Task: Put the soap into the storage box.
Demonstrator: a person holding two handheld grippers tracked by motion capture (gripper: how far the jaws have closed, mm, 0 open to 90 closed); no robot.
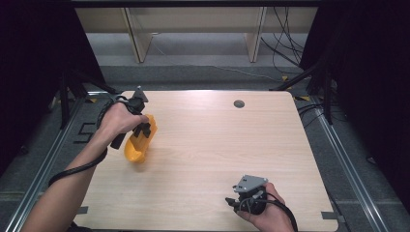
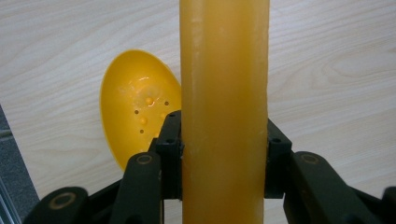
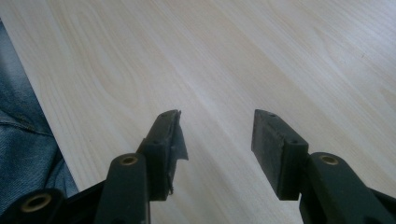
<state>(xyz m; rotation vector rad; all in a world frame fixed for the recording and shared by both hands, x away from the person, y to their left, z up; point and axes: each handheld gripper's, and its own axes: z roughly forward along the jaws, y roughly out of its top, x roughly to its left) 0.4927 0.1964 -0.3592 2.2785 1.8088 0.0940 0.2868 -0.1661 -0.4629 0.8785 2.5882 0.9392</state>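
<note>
The left claw (image 1: pixel 141 126) is clamping the flat handle of the yellow perforated plastic scoop (image 2: pixel 224 93) above the pale wooden desk (image 1: pixel 217 145), best carried level, while the right claw (image 3: pixel 217 135) is idling unclenched.

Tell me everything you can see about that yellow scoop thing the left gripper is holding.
The yellow scoop looks like glossy plastic: a long, flat, amber handle leading to an oval bowl pierced with small holes, wet with droplets. The left gripper clamps the handle between both jaws. From the high view it sits over the wooden table's left side, bowl end toward the person; whether it touches the table is unclear.
</note>
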